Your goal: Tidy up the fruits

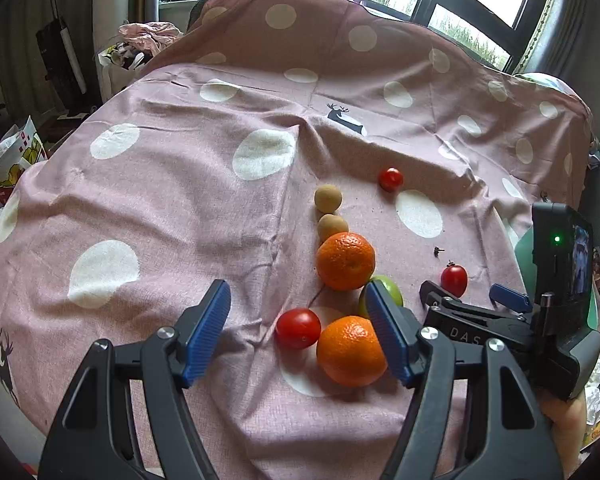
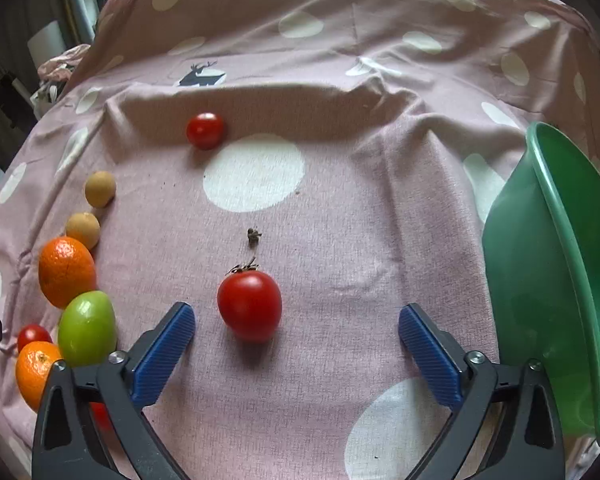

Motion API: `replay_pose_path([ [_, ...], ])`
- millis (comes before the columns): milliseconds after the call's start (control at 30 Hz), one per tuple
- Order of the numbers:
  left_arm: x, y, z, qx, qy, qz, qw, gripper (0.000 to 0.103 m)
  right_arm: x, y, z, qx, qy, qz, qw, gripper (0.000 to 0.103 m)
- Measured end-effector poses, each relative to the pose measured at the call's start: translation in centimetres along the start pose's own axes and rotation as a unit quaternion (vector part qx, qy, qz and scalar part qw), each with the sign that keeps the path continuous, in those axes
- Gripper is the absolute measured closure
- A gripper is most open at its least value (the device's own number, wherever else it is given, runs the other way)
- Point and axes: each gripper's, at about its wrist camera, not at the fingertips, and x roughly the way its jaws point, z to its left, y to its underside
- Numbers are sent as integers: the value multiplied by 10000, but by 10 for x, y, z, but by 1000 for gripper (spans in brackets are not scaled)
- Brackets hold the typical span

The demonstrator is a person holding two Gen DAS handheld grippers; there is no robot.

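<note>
A pink cotton cloth with white dots (image 2: 340,208) covers the whole surface. At my right, a green plastic bowl (image 2: 548,280) stands tilted on it. My right claw (image 2: 296,344) gapes wide, gripping nothing; a red stemmed tomato (image 2: 249,305) lies between its blue pads, apart from both. My left claw (image 1: 300,336) is also spread wide and empty, over a near round orange (image 1: 350,350) and a small red tomato (image 1: 298,328). A green fruit (image 2: 86,328), another orange (image 2: 66,271) and two tan balls (image 2: 83,229) line up beyond.

Pink dotted cloth (image 2: 340,240) carries tomatoes (image 2: 249,306), oranges (image 1: 345,261), perhaps longans (image 1: 328,198).
</note>
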Motion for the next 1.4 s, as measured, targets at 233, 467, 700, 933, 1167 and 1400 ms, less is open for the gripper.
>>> replay_pose_path([
  [233, 4, 1, 0, 90, -116, 31, 9999, 33, 1, 0, -1, 1, -12, -8, 10000, 1],
  [467, 2, -1, 4, -60, 49, 48, 10000, 33, 1, 0, -1, 0, -13, -9, 10000, 1],
  [700, 2, -1, 5, -134, 16, 71, 9999, 33, 1, 0, -1, 1, -15, -9, 10000, 1],
  [933, 4, 1, 4, -67, -94, 96, 9999, 33, 1, 0, -1, 1, -17, -10, 10000, 1],
  [1167, 4, 1, 9, -143, -123, 112, 9998, 33, 1, 0, -1, 2, -17, -10, 10000, 1],
  [1400, 5, 2, 8, -101, -116, 145, 9998, 33, 1, 0, -1, 2, -18, -9, 10000, 1],
])
